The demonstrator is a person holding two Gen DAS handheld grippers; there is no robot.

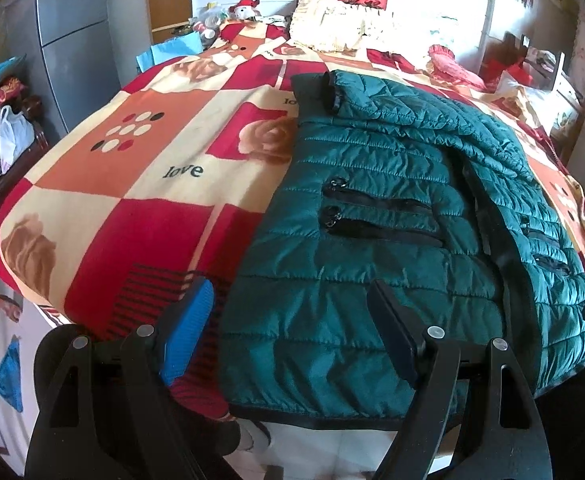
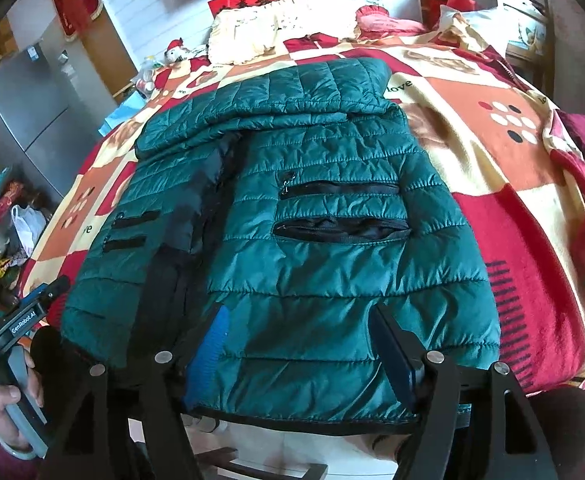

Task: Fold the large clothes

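Note:
A dark green quilted puffer jacket lies front up on the bed, hem towards me, sleeves folded across its top. In the right wrist view the jacket fills the middle. My left gripper is open and empty, hovering over the hem's left corner, its blue-padded finger over the blanket. My right gripper is open and empty above the hem's right half. The left gripper's body, held in a hand, shows at the lower left of the right wrist view.
A red, orange and cream patterned blanket covers the bed. Cream pillows and a pink cushion lie at the head. A grey fridge and a cluttered shelf stand left of the bed.

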